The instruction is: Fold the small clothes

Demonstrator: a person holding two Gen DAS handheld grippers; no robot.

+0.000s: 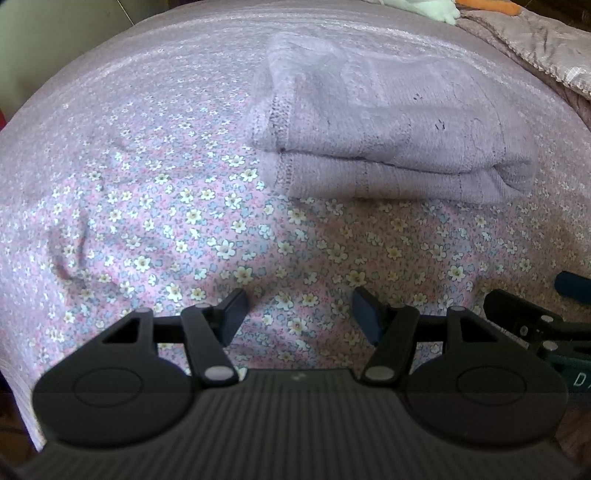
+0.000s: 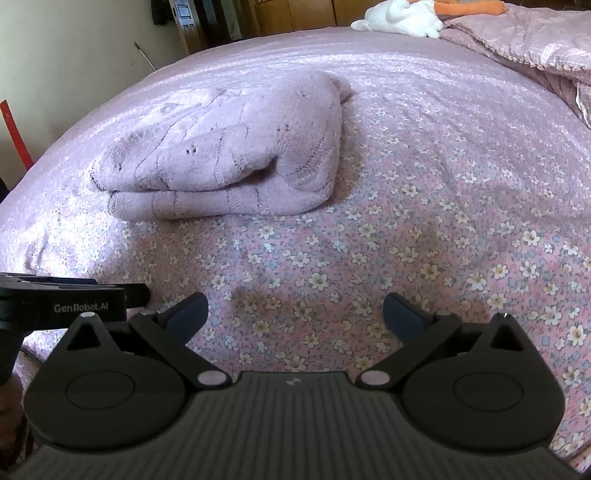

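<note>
I have the lilac knitted sweater [image 1: 388,140] lying folded into a compact bundle on the bed [image 2: 424,229], toward the far side of the floral sheet and well short of the rumpled quilt [image 2: 524,40] at the far right corner. From my left wrist view it sits ahead and to the right; from the right wrist view it sits ahead and to the left, so it lies between my two tools and beyond both.

My left hand-held gripper [image 1: 299,314] is spread wide with nothing between its fingers, hovering over bare sheet near the close edge of the bed. My right hand-held gripper [image 2: 295,314] is likewise spread wide and empty, just beside the left one.

I judge the folding of this piece to be about finished: the layers stack evenly, though the top layer gapes a little near its right end. The next move, as I read it, is either to press that loose flap flat or to leave the bundle and reach for another garment. A white plush toy [image 2: 402,16] rests at the far edge, but I see no other small clothes waiting.
</note>
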